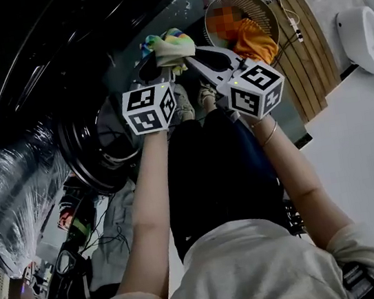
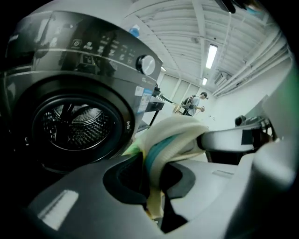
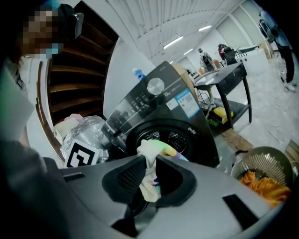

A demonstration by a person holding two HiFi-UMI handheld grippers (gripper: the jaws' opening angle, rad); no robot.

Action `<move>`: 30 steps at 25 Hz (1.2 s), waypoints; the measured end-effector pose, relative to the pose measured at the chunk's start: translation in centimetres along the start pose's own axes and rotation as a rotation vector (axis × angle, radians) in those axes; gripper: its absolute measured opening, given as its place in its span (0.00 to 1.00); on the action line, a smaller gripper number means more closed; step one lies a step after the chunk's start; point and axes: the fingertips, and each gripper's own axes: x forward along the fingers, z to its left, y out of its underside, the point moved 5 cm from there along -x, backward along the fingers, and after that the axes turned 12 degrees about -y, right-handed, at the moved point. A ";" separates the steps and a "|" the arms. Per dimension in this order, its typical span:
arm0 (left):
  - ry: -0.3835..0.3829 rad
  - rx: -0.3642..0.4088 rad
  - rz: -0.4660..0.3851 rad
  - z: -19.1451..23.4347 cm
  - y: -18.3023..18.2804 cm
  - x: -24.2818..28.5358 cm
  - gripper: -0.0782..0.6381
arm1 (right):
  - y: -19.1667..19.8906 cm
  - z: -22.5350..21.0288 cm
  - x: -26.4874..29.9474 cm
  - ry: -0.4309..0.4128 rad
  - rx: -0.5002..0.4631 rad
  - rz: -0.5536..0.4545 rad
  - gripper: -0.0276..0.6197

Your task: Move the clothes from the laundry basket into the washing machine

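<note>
A cream cloth with green, blue and yellow stripes (image 1: 170,43) hangs between both grippers in front of the dark washing machine (image 1: 34,57). My left gripper (image 1: 160,69) is shut on one end of the cloth (image 2: 173,135), which is pinched between its pads (image 2: 150,177). My right gripper (image 1: 193,57) is shut on the other end (image 3: 152,149), pressed between its pads (image 3: 150,175). The machine's round open drum (image 2: 77,123) lies just beyond the cloth (image 3: 180,137). The wire laundry basket (image 1: 259,2) stands at the far right on the floor with an orange garment (image 1: 255,39) in it (image 3: 264,184).
A crinkled plastic-wrapped bundle (image 1: 6,200) sits left of the machine (image 3: 84,133). Wooden planks (image 1: 316,56) and a cable lie beside the basket. A white fixture (image 1: 365,35) stands at the far right. A black trolley table (image 3: 224,88) stands behind the machine.
</note>
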 end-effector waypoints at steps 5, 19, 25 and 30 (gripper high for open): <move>-0.003 0.009 0.031 3.4 3.7 2.3 0.19 | 5.3 -3.2 3.1 0.111 0.122 -0.056 0.15; -0.197 0.033 -0.246 12.6 5.1 11.8 0.19 | 12.9 -13.3 5.2 0.255 0.211 -0.087 0.09; -0.322 0.143 -0.369 17.1 3.2 16.5 0.18 | 16.0 -16.0 5.4 0.234 0.251 -0.063 0.09; -0.491 0.251 -0.374 20.4 -0.1 18.8 0.18 | 17.7 -17.0 5.0 0.227 0.287 -0.031 0.09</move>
